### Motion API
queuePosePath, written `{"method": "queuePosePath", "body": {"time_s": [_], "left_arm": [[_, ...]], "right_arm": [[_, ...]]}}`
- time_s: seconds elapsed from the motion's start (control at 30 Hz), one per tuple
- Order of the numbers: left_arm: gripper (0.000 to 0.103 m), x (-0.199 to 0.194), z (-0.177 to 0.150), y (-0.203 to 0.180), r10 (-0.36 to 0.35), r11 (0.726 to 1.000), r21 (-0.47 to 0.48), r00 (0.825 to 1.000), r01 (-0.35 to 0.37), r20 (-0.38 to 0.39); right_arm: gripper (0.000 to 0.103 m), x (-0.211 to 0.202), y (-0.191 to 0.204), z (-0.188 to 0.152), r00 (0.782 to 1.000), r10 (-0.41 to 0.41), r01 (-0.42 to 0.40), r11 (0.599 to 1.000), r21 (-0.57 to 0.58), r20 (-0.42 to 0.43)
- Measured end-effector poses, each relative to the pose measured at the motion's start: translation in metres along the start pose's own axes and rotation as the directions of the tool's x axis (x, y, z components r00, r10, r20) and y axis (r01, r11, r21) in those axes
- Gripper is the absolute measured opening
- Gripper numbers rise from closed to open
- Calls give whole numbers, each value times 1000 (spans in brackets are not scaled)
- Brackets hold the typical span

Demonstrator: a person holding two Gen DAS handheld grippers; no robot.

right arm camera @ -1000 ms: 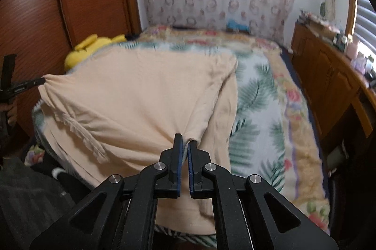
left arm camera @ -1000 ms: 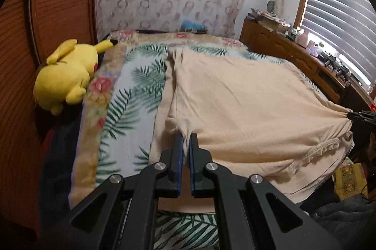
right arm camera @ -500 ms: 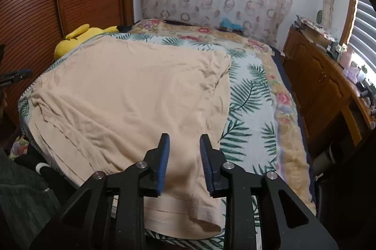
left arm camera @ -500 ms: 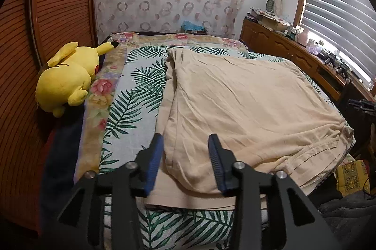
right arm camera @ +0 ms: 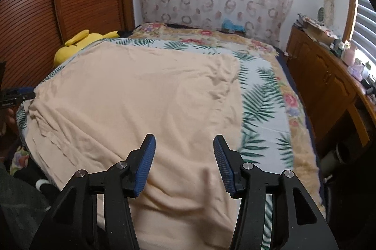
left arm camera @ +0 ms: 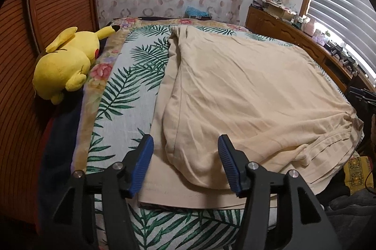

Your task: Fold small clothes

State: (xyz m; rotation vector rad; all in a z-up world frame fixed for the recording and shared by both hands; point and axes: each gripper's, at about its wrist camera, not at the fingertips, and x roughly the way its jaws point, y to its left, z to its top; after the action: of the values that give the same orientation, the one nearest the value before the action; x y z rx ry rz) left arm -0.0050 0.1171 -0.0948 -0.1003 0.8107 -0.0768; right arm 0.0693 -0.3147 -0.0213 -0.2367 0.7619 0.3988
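A beige garment (left arm camera: 246,95) lies folded over itself on the palm-leaf bedspread (left arm camera: 127,90), its upper layer resting loosely on the lower one. My left gripper (left arm camera: 185,144) hovers over the garment's near left corner, jaws opening, with the pads clear of the cloth. In the right wrist view the same beige garment (right arm camera: 131,104) spreads across the bed. My right gripper (right arm camera: 183,144) hangs above its near right part, jaws opening too, nothing pinched between its blue pads (right arm camera: 146,163).
A yellow plush toy (left arm camera: 65,62) lies at the bed's left edge by the wooden slatted wall (left arm camera: 21,62). A wooden sideboard (right arm camera: 329,85) with small items runs along the right under the window blinds. Dark clothing sits off the bed's near corner (right arm camera: 21,203).
Both grippers were shut on the garment's near corners, holding it taut. They let go and the jaws spread; the cloth dropped and now lies slack on the bed.
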Motion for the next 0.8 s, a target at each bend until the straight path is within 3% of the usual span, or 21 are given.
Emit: {"method": "queuePosePath", "body": {"time_s": [0.53, 0.8], "left_arm": [[56, 10, -8, 7, 37, 999, -11, 999, -37, -23], [56, 10, -11, 6, 51, 999, -18, 999, -51, -1]], "right_arm": [[52, 59, 38, -8, 998, 38, -39, 999, -25, -53], [63, 59, 38, -15, 1000, 4, -4, 1000, -6, -27]]}}
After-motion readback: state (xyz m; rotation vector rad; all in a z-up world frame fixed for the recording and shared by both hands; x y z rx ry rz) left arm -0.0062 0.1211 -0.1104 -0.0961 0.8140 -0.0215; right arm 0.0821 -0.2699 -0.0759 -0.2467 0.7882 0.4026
